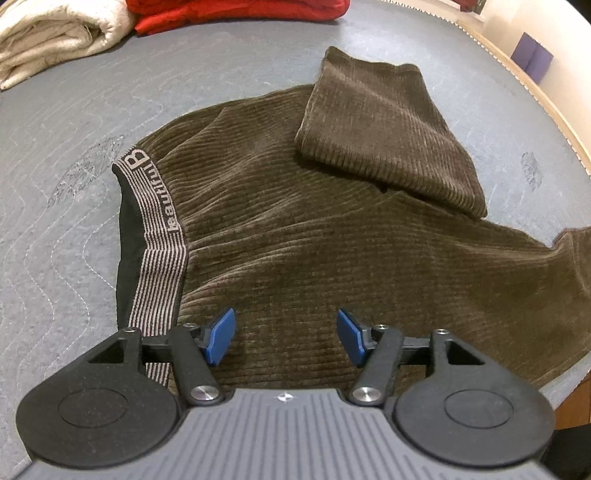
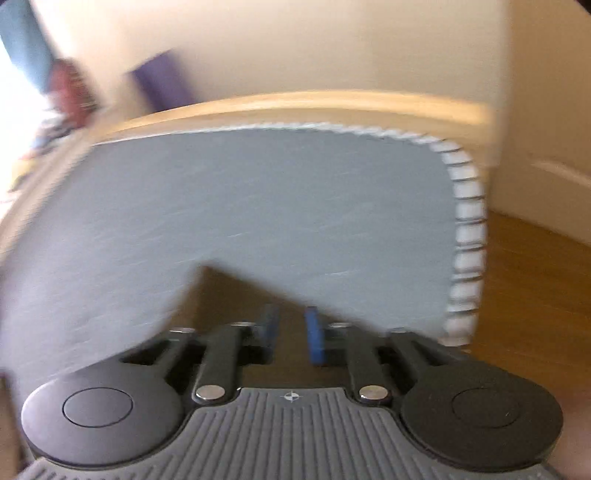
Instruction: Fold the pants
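Left gripper [image 1: 286,339] hangs low over the brown corduroy pants [image 1: 295,240], blue pads [image 1: 221,336] spread apart, nothing between them, not pressing the cloth. Pants lie flat on the grey quilted pad [image 1: 74,184] covering the bench, striped waistband [image 1: 159,240] at left in the left wrist view, one leg end [image 1: 384,129] folded back on top, another part trailing to the right edge. Beyond them, a folded cream cloth [image 1: 55,37] and a red cloth [image 1: 240,14] at the far side. Right gripper [image 2: 291,334], blurred, stands over a brown point of pants cloth [image 2: 236,295], jaws parted, holding nothing. Past it, bare pad, a wooden rim [image 2: 295,105], a pale wall [image 2: 295,44].
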Demonstrator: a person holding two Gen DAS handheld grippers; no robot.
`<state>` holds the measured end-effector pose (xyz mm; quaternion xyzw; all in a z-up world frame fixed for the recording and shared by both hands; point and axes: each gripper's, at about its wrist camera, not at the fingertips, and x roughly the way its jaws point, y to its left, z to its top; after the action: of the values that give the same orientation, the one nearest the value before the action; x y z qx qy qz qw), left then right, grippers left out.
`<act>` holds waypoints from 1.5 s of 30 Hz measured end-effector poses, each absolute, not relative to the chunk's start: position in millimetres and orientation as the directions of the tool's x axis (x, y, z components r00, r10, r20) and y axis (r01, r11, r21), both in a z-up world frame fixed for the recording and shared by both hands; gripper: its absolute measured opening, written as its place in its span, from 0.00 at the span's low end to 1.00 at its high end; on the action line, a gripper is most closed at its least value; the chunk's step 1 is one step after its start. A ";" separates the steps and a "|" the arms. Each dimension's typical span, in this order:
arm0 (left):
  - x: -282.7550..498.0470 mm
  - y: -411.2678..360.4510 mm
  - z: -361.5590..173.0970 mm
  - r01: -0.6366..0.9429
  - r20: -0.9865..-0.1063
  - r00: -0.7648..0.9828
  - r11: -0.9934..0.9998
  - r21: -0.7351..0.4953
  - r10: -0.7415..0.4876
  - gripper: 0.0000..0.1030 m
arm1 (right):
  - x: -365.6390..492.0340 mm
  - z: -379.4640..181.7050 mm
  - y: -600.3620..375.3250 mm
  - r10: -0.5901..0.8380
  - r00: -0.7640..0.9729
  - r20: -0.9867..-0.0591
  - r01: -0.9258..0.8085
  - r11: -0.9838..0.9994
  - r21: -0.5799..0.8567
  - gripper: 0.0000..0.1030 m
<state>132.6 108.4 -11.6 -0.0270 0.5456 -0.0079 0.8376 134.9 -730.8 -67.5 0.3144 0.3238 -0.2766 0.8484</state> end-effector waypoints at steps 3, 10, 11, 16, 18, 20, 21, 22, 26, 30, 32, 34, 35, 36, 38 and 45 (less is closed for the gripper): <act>133.5 107.4 -15.6 -0.013 -0.916 0.399 0.999 -0.045 -0.037 0.65 | 168.2 -75.6 -705.2 -0.121 0.685 -0.719 0.571 0.701 0.426 0.45; 136.4 114.7 -19.8 -0.029 -0.918 0.396 0.999 -0.028 -0.015 0.66 | 239.3 -96.6 -665.7 -0.028 0.661 -0.750 0.506 0.755 0.417 0.46; 136.6 116.6 -20.2 -0.033 -0.919 0.395 0.999 -0.027 -0.012 0.66 | 246.7 -99.3 -662.2 -0.025 0.654 -0.756 0.509 0.754 0.416 0.46; 140.9 122.5 -23.0 -0.040 -0.920 0.391 0.999 -0.019 -0.002 0.66 | 281.8 -115.8 -649.7 -0.092 0.548 -0.831 0.582 0.756 0.300 0.33; 144.0 124.1 -24.5 -0.040 -0.921 0.389 0.999 -0.014 0.002 0.66 | 292.4 -114.9 -641.7 -0.205 0.503 -0.840 0.614 0.769 0.180 0.09; 147.2 126.7 -25.2 -0.040 -0.921 0.389 0.999 -0.011 0.005 0.66 | 300.4 -116.8 -637.4 -0.268 0.460 -0.847 0.639 0.762 0.105 0.05; 148.1 128.3 -25.4 -0.044 -0.921 0.389 0.999 -0.011 0.007 0.66 | 301.4 -114.1 -637.5 -0.292 0.457 -0.841 0.655 0.750 0.096 0.04; 149.0 130.6 -25.3 -0.049 -0.921 0.389 0.999 -0.012 0.008 0.66 | 299.1 -107.8 -640.1 -0.336 0.465 -0.819 0.679 0.729 0.087 0.04; 150.7 142.3 -24.7 -0.071 -0.920 0.392 0.997 -0.020 0.009 0.66 | 296.9 -103.4 -665.9 -0.373 0.502 -0.780 0.735 0.659 0.157 0.05; 148.9 150.8 -23.5 -0.079 -0.918 0.397 0.997 -0.018 0.015 0.66 | 295.7 -119.9 -669.4 -0.283 0.493 -0.823 0.685 0.709 0.166 0.16; 145.9 159.5 -21.7 -0.100 -0.916 0.402 0.995 -0.031 0.012 0.66 | 290.7 -107.3 -669.0 -0.289 0.527 -0.800 0.668 0.722 0.179 0.30; 142.6 171.2 -19.5 -0.136 -0.912 0.409 0.990 -0.050 0.010 0.66 | 278.3 -89.7 -667.8 -0.315 0.574 -0.756 0.646 0.741 0.182 0.43; 140.2 181.1 -18.2 -0.167 -0.910 0.415 0.984 -0.060 0.015 0.66 | 270.7 -83.7 -667.0 -0.330 0.587 -0.739 0.635 0.754 0.167 0.44; 137.7 191.1 -17.5 -0.200 -0.908 0.418 0.978 -0.068 0.023 0.66 | 264.9 -81.1 -667.8 -0.335 0.588 -0.736 0.628 0.763 0.154 0.45; 131.8 211.8 -19.4 -0.271 -0.910 0.412 0.960 -0.074 0.046 0.66 | 250.8 -79.0 -673.0 -0.336 0.576 -0.745 0.618 0.775 0.128 0.45; 109.8 252.9 -48.8 -0.382 -0.951 0.310 0.913 -0.141 -0.017 0.66 | 196.0 -73.2 -688.8 -0.320 0.525 -0.789 0.664 0.734 0.143 0.45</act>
<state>109.8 252.9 -48.8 -0.1734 0.5760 0.1154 0.7905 196.0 -688.8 -73.2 0.2196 0.3912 -0.2910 0.8450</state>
